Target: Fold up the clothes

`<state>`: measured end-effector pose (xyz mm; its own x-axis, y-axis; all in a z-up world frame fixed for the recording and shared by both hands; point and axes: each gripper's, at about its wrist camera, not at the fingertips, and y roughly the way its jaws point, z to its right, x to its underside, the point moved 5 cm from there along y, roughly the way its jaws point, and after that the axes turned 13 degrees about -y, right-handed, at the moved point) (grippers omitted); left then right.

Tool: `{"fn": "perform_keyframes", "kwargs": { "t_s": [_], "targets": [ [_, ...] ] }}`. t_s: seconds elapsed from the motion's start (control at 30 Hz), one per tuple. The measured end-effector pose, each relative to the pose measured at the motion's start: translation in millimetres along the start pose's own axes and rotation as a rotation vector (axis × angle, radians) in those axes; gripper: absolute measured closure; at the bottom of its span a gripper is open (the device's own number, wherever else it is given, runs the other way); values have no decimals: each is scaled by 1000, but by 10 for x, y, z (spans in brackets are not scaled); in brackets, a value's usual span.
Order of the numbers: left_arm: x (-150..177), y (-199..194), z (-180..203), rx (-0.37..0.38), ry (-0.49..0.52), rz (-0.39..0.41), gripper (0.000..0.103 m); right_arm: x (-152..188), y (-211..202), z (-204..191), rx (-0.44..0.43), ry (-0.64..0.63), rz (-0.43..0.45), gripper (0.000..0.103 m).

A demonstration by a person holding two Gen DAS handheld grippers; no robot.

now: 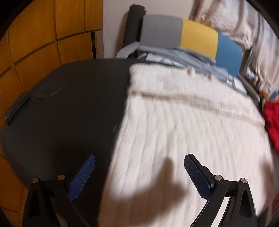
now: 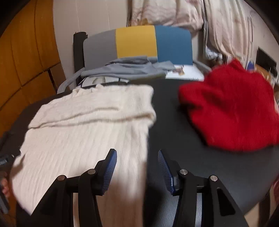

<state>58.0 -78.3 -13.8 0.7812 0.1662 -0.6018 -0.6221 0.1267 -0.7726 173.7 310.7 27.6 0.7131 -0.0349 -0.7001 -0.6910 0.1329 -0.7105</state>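
Note:
A cream ribbed knit sweater (image 1: 183,125) lies spread on the black table (image 1: 69,108), with a fold line across its far part. It also shows in the right wrist view (image 2: 87,125). My left gripper (image 1: 139,164) is open and empty, above the sweater's near left edge. My right gripper (image 2: 137,157) is open and empty, above the sweater's near right edge. A red knit garment (image 2: 232,108) lies crumpled on the table to the right, and its edge shows in the left wrist view (image 1: 272,122).
A chair with a grey, yellow and blue back (image 2: 137,43) stands behind the table, with grey-blue clothes (image 2: 129,69) piled on its seat. A wooden cabinet (image 1: 34,43) is at the left. Pale bedding (image 2: 183,14) hangs behind. A dark flat object (image 1: 15,108) lies at the table's left edge.

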Motion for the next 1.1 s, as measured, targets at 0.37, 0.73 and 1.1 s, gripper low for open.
{"fn": "perform_keyframes", "kwargs": {
  "t_s": [0.37,0.73,1.1],
  "targets": [
    [516,-221,-436,56,-64,-41,0,803,-201,23,-230,135,-128,53],
    [776,-330,-293,120,82,-36,0,935,-288,-328,-289,-73,-60,52],
    [794,-312,-290,124,50,-34,0,934,-257,-358,-267,-47,-77,47]
  ]
}}
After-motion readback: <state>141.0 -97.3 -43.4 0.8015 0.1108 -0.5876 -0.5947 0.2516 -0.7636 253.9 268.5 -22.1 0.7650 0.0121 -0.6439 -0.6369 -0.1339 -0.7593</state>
